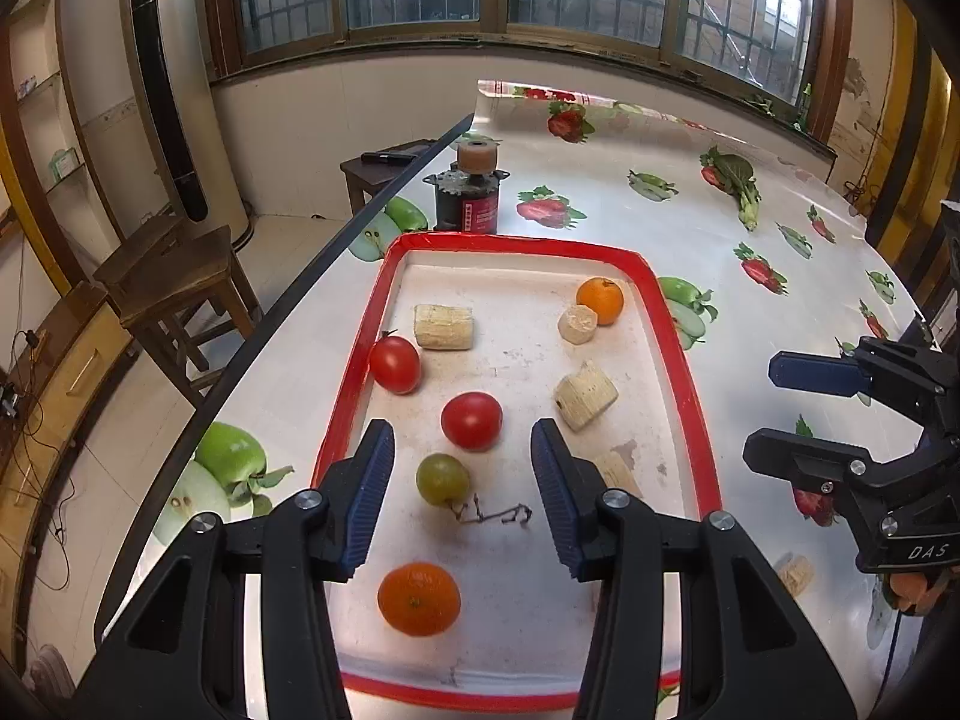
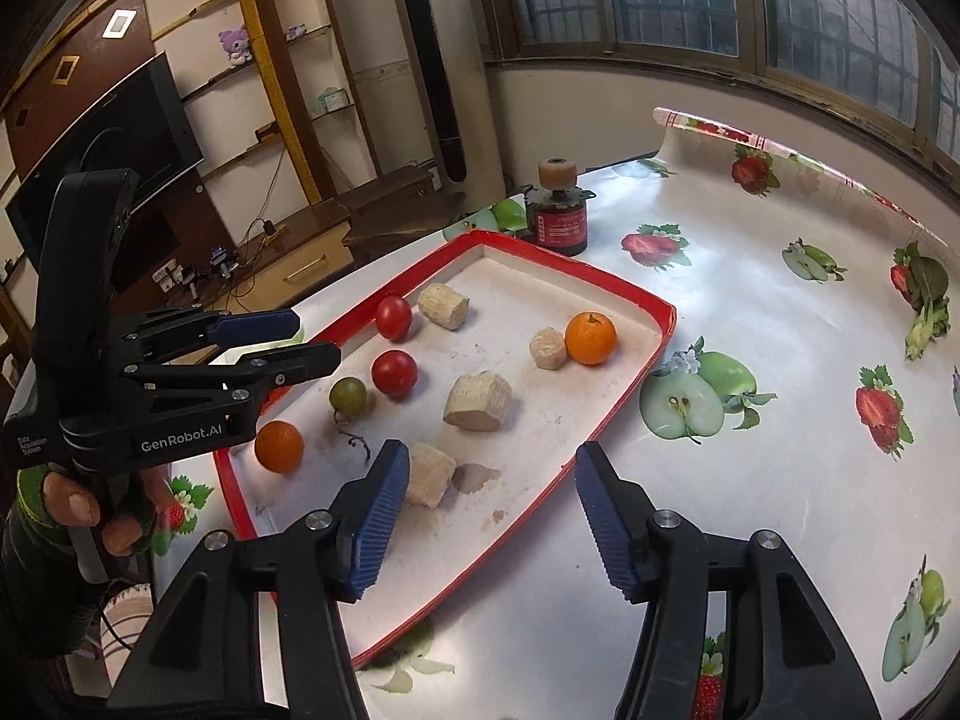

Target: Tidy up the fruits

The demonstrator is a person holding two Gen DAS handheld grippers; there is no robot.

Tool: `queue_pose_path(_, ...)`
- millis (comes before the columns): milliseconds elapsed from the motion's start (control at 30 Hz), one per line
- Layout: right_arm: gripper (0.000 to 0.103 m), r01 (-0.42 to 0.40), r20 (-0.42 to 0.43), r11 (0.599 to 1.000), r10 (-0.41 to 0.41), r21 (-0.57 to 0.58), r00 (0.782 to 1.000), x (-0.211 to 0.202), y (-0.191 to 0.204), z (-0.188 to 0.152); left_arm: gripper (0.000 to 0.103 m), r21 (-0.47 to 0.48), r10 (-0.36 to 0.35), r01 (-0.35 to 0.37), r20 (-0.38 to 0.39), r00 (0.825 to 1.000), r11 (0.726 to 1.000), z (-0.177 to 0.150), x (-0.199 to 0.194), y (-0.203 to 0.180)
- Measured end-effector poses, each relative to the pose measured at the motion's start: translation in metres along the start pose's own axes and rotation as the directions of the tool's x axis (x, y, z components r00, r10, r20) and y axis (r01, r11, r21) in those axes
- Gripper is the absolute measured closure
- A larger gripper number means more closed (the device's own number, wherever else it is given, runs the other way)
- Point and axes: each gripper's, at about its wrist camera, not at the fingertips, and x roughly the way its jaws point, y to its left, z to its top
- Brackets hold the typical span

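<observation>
Lying loose in the red-rimmed tray (image 1: pixel 675 360) are two tomatoes (image 1: pixel 471 420) (image 1: pixel 395 364), two oranges (image 1: pixel 419 599) (image 1: pixel 600 300), one green grape (image 1: pixel 442 478) with a bare stem (image 1: pixel 495 515) beside it, and four pale cut corn-cob pieces (image 1: pixel 444 327), none of them held. The left gripper (image 1: pixel 462 498) hovers over the tray's near end with its fingers spread wide and nothing between them, the grape and nearer tomato framed in the gap. A gloved left hand (image 2: pixel 96 510) grips its handle, whose body reads "GenRobot.AI" and "Data Acquisition System". The right gripper (image 2: pixel 492 516) hangs over the tray's right rim, likewise spread and empty, beside one cob piece (image 2: pixel 427 475); its body shows "DAS". A fifth cob piece (image 1: pixel 795 573) lies outside the tray on the fruit-print counter (image 1: pixel 690 240). Beyond the tray's far end stands a dark jar (image 1: pixel 468 204) with a red label, too small to read.
</observation>
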Motion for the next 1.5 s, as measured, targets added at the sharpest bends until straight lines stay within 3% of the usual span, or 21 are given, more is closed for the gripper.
queue_pose_path(67, 0.039, 0.004, 0.005, 1.000, -0.004, -0.016, 1.000, -0.006, 0.003, -0.004, 0.044, -0.001, 0.002, -0.002, 0.011, 1.000, 1.000, -0.004, -0.007, -0.001)
queue_pose_path(133, 0.038, 0.005, 0.005, 1.000, -0.005, -0.025, 1.000, -0.011, 0.005, -0.008, 0.041, 0.000, 0.008, -0.008, 0.030, 1.000, 1.000, -0.007, -0.013, -0.002)
queue_pose_path(533, 0.037, 0.024, 0.009, 0.999, -0.024, -0.033, 1.000, -0.039, 0.007, -0.038, 0.041, 0.048, 0.022, -0.025, 0.059, 0.998, 0.999, -0.022, -0.036, -0.020)
queue_pose_path(700, 0.032, 0.031, -0.001, 0.998, -0.031, -0.059, 1.000, -0.047, 0.009, -0.050, 0.041, 0.053, 0.022, -0.025, 0.059, 0.998, 0.998, -0.031, -0.042, -0.024)
queue_pose_path(867, 0.025, 0.047, -0.017, 0.990, -0.050, -0.135, 0.999, -0.050, 0.020, -0.058, 0.041, 0.068, 0.032, -0.038, 0.078, 0.996, 0.997, -0.038, -0.052, -0.030)
queue_pose_path(1133, 0.022, 0.043, -0.022, 0.957, -0.051, -0.286, 0.998, -0.052, 0.049, -0.069, 0.040, 0.087, 0.030, -0.038, 0.092, 0.995, 0.995, -0.052, -0.064, -0.034)
queue_pose_path(1500, 0.022, 0.011, -0.032, 0.936, -0.023, -0.351, 0.999, -0.051, 0.064, -0.070, 0.040, 0.083, 0.074, -0.082, 0.088, 0.993, 0.993, -0.074, -0.074, -0.030)
